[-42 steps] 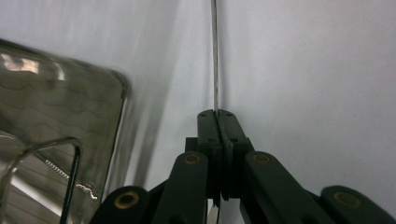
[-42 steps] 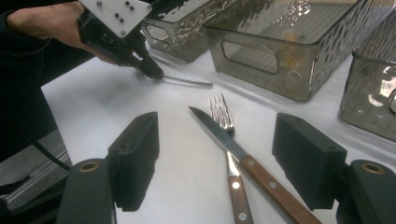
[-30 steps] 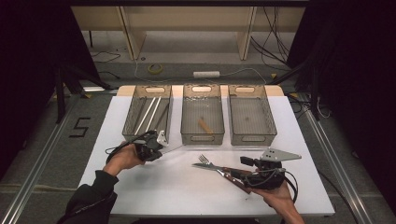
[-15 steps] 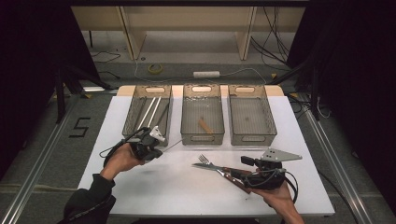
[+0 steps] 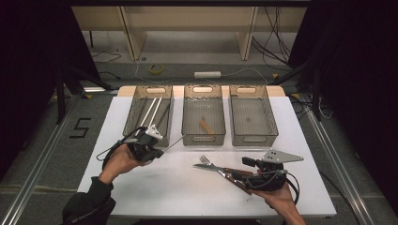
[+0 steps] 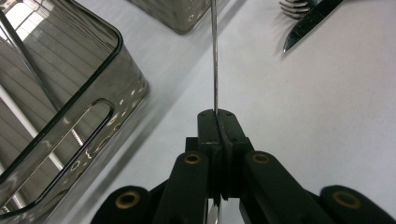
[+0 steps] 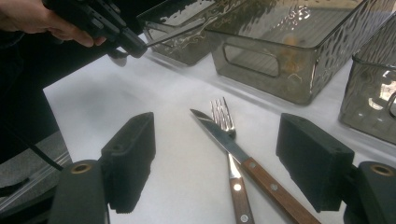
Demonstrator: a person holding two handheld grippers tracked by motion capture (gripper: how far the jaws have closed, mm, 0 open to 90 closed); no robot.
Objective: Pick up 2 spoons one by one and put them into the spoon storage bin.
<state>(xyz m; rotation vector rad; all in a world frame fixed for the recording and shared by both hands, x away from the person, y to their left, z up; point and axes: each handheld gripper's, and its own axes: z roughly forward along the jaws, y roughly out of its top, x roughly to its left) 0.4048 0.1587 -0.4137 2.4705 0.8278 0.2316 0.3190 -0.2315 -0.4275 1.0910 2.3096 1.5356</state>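
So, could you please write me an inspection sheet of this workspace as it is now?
Surface: white table, bare in front.
Job's things: thin metal rod in the left gripper; knife and fork lying crossed before the right gripper.
Bins: left bin holds white sticks; middle bin holds a small brown piece; right bin looks empty.
Clutter: nothing seen.
Grippers: left jaws shut on the rod; right jaws open, holding nothing.
Cables: one trails from each gripper; more on the floor.
Surroundings: tape roll on the floor, dark curtains.
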